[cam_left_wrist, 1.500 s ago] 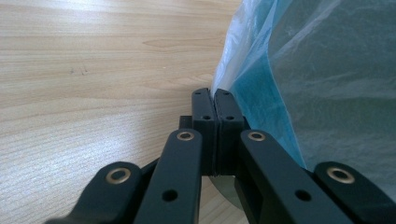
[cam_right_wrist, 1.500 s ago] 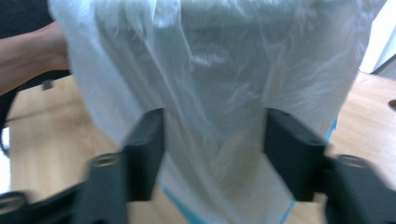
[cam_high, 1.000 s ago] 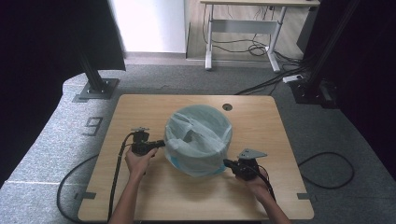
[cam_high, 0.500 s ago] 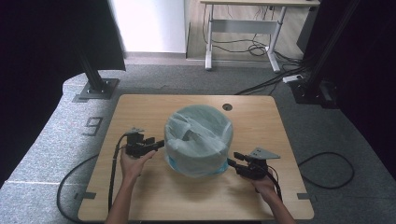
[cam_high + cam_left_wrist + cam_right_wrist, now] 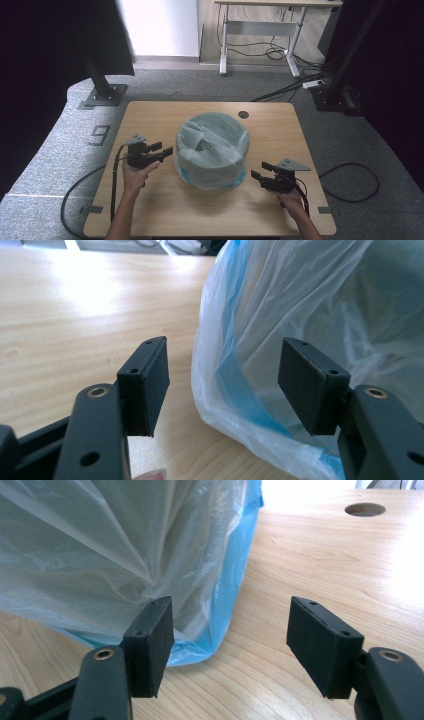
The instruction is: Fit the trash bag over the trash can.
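A round tub wrapped in a translucent white plastic bag (image 5: 212,150) with blue trim stands in the middle of the wooden table (image 5: 150,200). My left gripper (image 5: 169,150) sits just left of it, open. Its jaws have just been opening; the bag's hem (image 5: 235,390) hangs right ahead of the gap and neither pad touches it. My right gripper (image 5: 259,170) is a little off the tub's lower right side, open too. Its jaws have also just been opening, with nothing between them; the bag's blue edge (image 5: 225,620) lies beyond the left pad.
A round cable hole (image 5: 243,114) is in the table behind the tub. Black cables trail from both grippers over the table's front and side edges. Black stand bases (image 5: 102,95) and a desk (image 5: 260,30) stand on the floor beyond.
Both grippers were shut at the bag's sides; they have opened and drawn outward from it, left to the left, right to the right. The bag stays on the tub.
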### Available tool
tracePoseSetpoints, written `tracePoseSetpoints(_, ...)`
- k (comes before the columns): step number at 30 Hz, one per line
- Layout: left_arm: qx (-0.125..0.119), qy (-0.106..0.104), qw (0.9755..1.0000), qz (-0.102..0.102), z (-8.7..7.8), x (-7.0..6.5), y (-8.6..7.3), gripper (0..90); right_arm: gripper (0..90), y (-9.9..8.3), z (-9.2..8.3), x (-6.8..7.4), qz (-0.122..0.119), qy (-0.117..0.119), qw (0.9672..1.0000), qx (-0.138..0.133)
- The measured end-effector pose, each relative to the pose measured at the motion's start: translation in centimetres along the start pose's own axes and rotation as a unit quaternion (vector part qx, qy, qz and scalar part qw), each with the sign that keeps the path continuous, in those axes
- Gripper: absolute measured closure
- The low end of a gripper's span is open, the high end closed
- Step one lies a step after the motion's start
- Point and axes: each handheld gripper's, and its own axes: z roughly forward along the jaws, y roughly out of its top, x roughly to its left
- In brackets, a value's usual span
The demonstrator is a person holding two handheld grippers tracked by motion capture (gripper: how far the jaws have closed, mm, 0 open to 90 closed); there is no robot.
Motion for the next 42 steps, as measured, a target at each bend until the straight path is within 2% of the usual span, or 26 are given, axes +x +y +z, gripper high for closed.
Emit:
tracePoseSetpoints(3,-0.013,-0.005,0.9998,0.015,-0.7,-0.2,0.7,36.9,33.8,-0.1,-0.2,-0.3,0.006,-0.002,1.0000,0.002)
tracePoseSetpoints(8,-0.030,-0.021,0.9985,0.041,-2.2,-1.0,3.0,34.0,33.6,-0.1,-0.4,-0.5,0.010,-0.003,0.9999,0.000)
tracePoseSetpoints(12,-0.030,-0.031,0.9982,0.042,-2.8,-1.9,4.8,30.4,33.6,-0.2,-0.3,-0.4,0.009,-0.002,0.9999,0.004)
tracePoseSetpoints(16,-0.019,-0.032,0.9977,0.057,-2.9,-3.4,6.7,27.3,33.6,-0.3,-0.1,-0.3,0.009,0.001,0.9999,0.010)
tracePoseSetpoints(20,-0.008,-0.033,0.9965,0.076,-2.5,-5.3,8.3,24.3,33.6,-0.3,-0.2,-0.2,0.008,0.003,0.9999,0.015)
tracePoseSetpoints(25,0.001,-0.050,0.9946,0.090,-1.3,-7.4,10.2,23.9,33.6,-0.4,-0.2,-0.3,0.009,0.003,0.9998,0.016)
tracePoseSetpoints(31,0.027,-0.057,0.9931,0.099,0.7,-8.9,11.7,23.8,33.6,-0.5,-0.4,-0.3,0.009,0.004,0.9998,0.018)
tracePoseSetpoints(33,0.031,-0.057,0.9927,0.102,1.3,-9.3,12.1,23.8,33.6,-0.5,-0.5,-0.4,0.010,0.003,0.9998,0.018)
tracePoseSetpoints(36,0.033,-0.068,0.9924,0.098,2.0,-9.9,12.4,23.9,33.6,-0.6,-0.5,-0.6,0.012,0.001,0.9997,0.020)
tracePoseSetpoints(39,0.036,-0.058,0.9921,0.105,2.8,-10.6,12.7,25.3,33.6,-0.7,-0.4,-0.7,0.013,0.000,0.9996,0.025)
tracePoseSetpoints(42,0.042,-0.056,0.9918,0.106,3.6,-11.1,13.2,25.9,33.6,-0.7,-0.3,-0.6,0.013,0.001,0.9996,0.026)
